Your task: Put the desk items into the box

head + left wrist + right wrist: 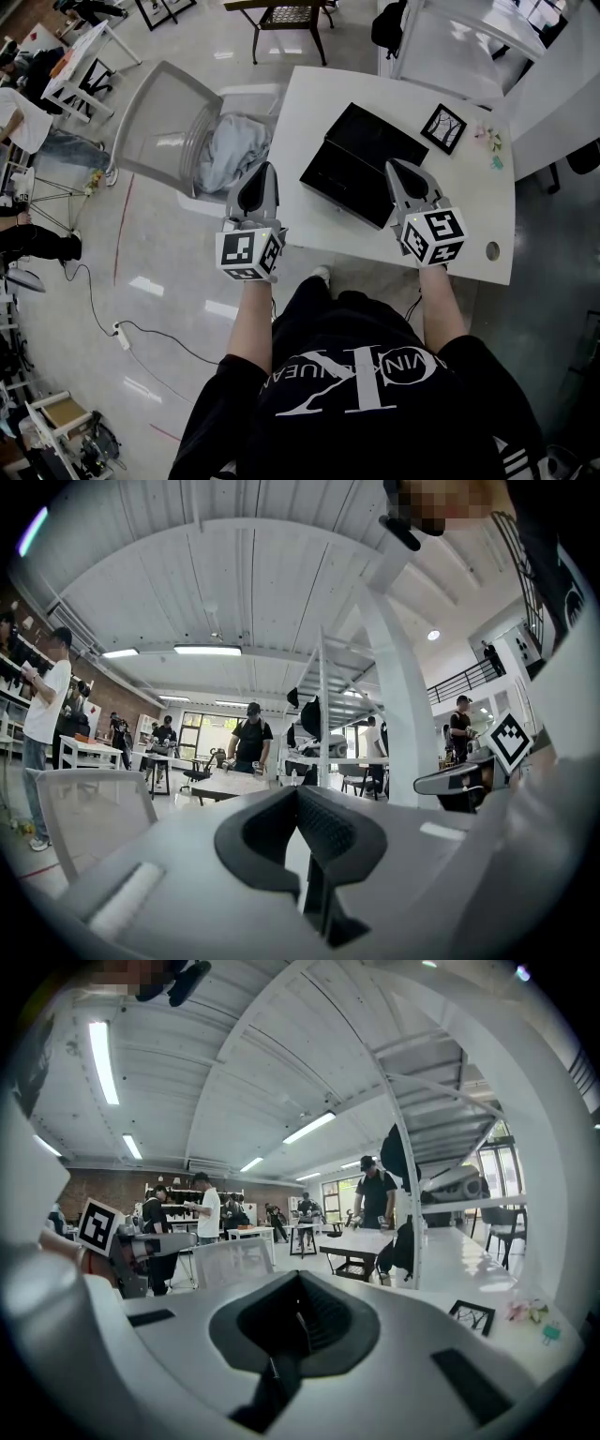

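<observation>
While standing at the near edge of one white desk (469, 202), holds two grippers up: left gripper (269, 169) just off the left edge, right gripper (394, 167) over the desktop, each with jaws pressed together, empty. Faces one black box (361, 159) mid-desk by the right tip, bare desktop to its right. Left: one grey chair (159, 112) with cloth (230, 150). Farthest: one framed card (443, 127), tiny trinkets (489, 139) near the edge.

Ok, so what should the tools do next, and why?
Probably open the right tool and reach for the small framed picture. It and the left tool are both shut on nothing, and the picture lies loose on the white desk beside the black box.
</observation>
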A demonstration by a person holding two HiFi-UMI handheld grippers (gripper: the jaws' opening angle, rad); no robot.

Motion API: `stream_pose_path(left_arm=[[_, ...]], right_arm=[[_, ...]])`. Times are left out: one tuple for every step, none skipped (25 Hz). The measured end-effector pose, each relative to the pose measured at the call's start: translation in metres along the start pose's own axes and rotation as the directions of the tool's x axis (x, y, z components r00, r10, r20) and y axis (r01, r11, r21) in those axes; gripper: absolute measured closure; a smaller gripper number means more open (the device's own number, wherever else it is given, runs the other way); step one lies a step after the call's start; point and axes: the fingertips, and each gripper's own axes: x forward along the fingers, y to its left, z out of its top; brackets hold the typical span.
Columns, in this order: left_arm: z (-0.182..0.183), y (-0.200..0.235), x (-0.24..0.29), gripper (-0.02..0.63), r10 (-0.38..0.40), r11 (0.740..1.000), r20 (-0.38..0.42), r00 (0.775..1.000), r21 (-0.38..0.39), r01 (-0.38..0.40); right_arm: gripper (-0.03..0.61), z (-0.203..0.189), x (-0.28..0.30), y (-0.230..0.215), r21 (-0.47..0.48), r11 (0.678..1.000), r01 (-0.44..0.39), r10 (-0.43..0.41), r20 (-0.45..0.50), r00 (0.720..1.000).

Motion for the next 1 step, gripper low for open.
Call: stream_pose_path(left_arm=[[0.0002,0.0002,-0.0001,0.604,0.0,1.0,0.0,1.0,0.0,0.0]], right_arm=[[0.565,-0.0001,0.0001,0.0004,0.0,1.0,-0.001,0.001,-0.001,1.0]])
